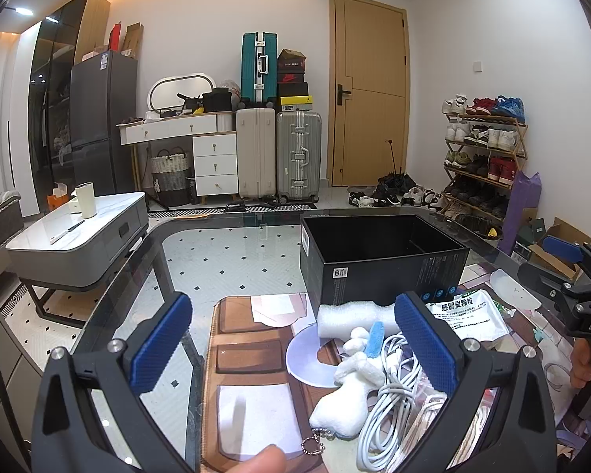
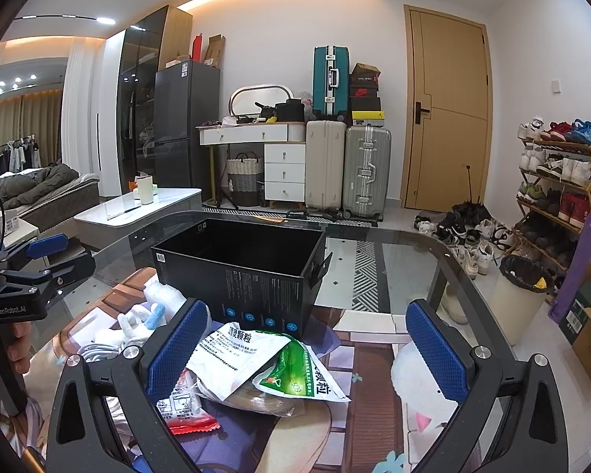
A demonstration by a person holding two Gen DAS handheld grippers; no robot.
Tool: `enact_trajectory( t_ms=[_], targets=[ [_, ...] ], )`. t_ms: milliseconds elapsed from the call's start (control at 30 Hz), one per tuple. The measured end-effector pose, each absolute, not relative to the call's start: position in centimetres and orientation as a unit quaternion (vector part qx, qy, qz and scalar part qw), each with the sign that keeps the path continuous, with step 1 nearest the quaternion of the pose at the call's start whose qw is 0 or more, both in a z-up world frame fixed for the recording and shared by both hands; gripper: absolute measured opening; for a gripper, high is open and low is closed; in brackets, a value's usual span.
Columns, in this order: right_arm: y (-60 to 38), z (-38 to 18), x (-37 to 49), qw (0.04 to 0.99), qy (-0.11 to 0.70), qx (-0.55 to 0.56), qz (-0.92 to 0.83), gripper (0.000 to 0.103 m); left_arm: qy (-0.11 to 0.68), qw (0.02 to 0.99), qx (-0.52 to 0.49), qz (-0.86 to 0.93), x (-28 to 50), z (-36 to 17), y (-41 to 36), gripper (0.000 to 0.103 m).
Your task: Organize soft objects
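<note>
Hovering wide open, the left gripper (image 1: 293,349) needed to drop squarely over the white plush keychain toy (image 1: 352,390) — avoiding the white coiled cable (image 1: 390,406) to its right — before the far open black cardboard box (image 1: 378,260); the right gripper (image 2: 307,349) hung open too.

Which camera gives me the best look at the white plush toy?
Left wrist view: the white plush toy lies whole and close between the open left gripper's fingers. The right wrist view shows it small, partly hidden at the left.
</note>
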State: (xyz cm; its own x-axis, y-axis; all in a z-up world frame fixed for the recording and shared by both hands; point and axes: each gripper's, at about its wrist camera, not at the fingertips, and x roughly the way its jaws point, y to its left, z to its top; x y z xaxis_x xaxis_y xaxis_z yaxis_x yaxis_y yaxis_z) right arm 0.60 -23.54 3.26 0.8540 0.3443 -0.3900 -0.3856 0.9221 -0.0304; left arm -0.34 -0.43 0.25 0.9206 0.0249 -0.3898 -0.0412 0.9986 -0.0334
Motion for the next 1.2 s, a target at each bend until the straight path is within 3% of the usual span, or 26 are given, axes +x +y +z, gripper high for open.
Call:
enact_trajectory(
  t_ms=[1200],
  targets=[
    [-23.4,3.05,0.56,0.961,0.193,-0.055,0.191,0.103,0.201,0.979,-0.022,0.017,-0.27,0.36,-0.46,0.103]
  ],
)
